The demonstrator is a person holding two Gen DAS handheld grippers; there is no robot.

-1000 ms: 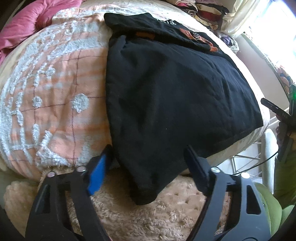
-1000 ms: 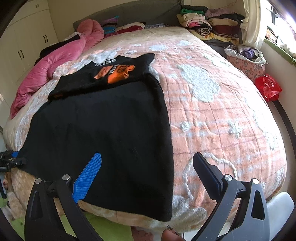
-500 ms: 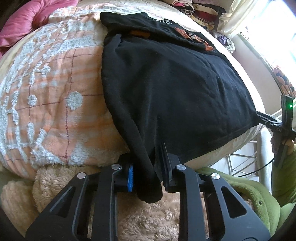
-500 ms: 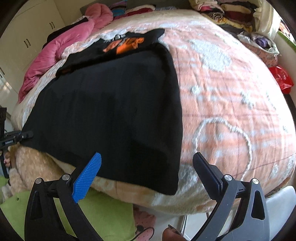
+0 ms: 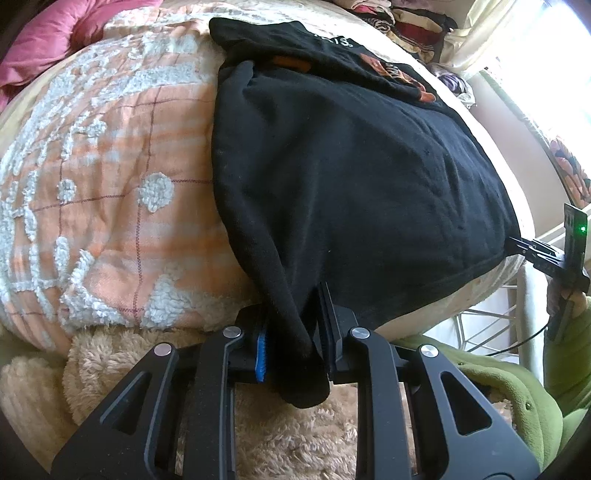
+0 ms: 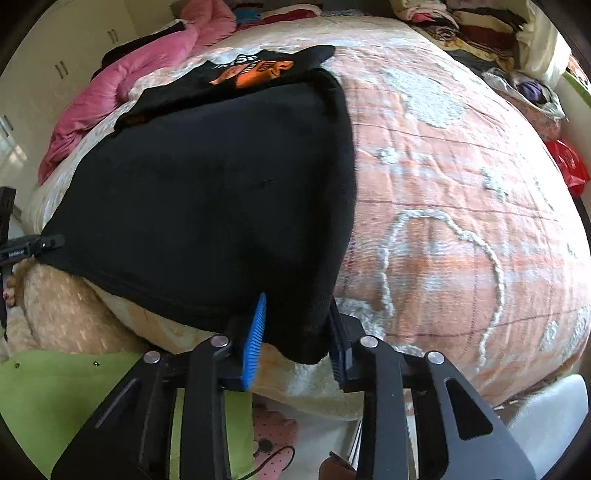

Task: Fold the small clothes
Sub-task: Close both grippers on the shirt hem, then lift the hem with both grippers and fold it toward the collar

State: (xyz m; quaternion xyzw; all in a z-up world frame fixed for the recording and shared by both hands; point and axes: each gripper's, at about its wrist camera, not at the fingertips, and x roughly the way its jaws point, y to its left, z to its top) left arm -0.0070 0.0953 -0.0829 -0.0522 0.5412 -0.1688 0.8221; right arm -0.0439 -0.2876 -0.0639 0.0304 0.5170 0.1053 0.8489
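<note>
A black garment (image 5: 351, 177) lies spread over the near edge of the bed, its far end carrying an orange print (image 6: 255, 72). My left gripper (image 5: 295, 332) is shut on the garment's near left corner, which hangs down between the fingers. My right gripper (image 6: 295, 328) is closed on the near right corner (image 6: 310, 332) of the same garment (image 6: 207, 192). Each gripper shows small at the far corner in the other's view, the right one (image 5: 535, 254) and the left one (image 6: 33, 245).
The bed has an orange and white tufted blanket (image 5: 92, 177) (image 6: 461, 184). A pink duvet (image 6: 122, 92) lies at the far left. Piled clothes (image 6: 480, 33) sit at the head. A fluffy beige blanket (image 5: 258, 424) hangs below the edge. A red bag (image 6: 565, 166) is at right.
Both grippers moved in to the garment's near corners and closed on them; the left shut first, then the right. The corners are now pinched and slightly drawn up.
</note>
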